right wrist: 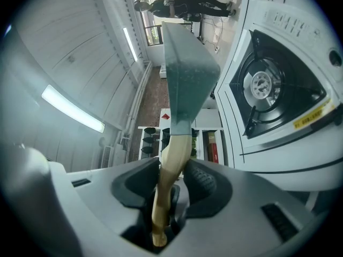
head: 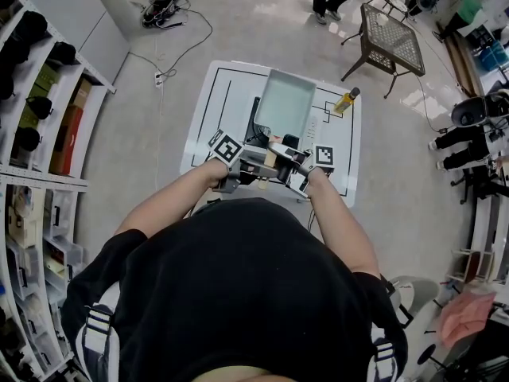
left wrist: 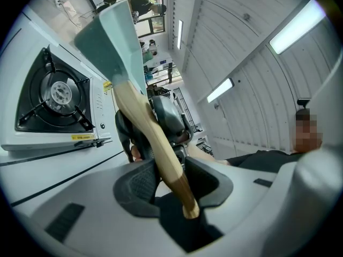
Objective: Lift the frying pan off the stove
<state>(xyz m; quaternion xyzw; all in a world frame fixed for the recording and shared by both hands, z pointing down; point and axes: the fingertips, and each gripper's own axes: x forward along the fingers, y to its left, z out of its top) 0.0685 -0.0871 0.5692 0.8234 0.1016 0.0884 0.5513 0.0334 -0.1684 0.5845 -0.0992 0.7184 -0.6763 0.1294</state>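
frying pan (head: 284,102): square, pale green, wooden handle (left wrist: 155,154); held in the air, clear of the stove (left wrist: 53,95) burner. left gripper (left wrist: 174,178), right gripper (right wrist: 170,183): fingers of both clamped on the handle. yellow bottle (head: 347,99): on white counter (head: 208,102), right of pan

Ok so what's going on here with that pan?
A person holds a gripper in each hand, and both the left gripper and the right gripper are clamped on the wooden handle of a pale green frying pan. The pan is in the air, clear of the stove, whose burner sits bare.
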